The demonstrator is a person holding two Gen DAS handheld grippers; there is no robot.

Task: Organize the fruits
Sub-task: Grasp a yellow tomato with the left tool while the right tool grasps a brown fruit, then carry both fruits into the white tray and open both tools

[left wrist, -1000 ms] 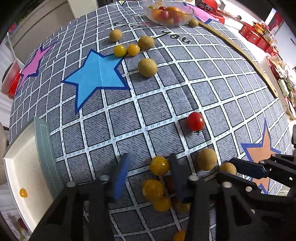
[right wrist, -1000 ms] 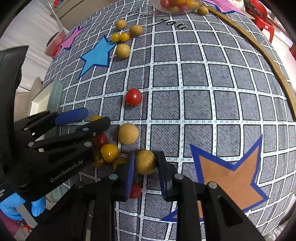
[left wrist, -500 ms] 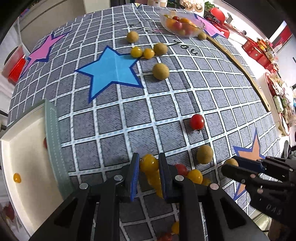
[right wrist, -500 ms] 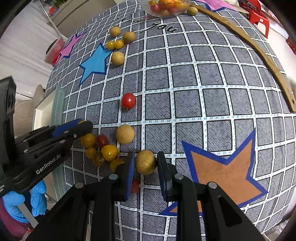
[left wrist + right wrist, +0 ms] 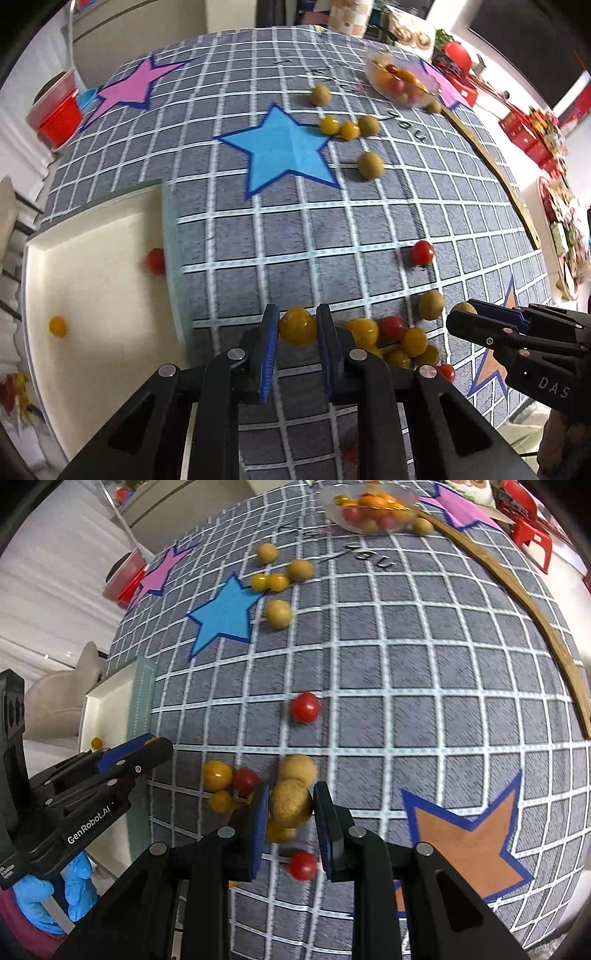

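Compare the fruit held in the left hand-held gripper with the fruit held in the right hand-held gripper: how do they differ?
1. The yellow cherry tomato in the left hand-held gripper is bright yellow-orange; the longan in the right hand-held gripper is dull tan-brown.
2. The yellow cherry tomato's skin is glossy; the longan's looks matte and speckled.
Both are round and pinched between blue pads.
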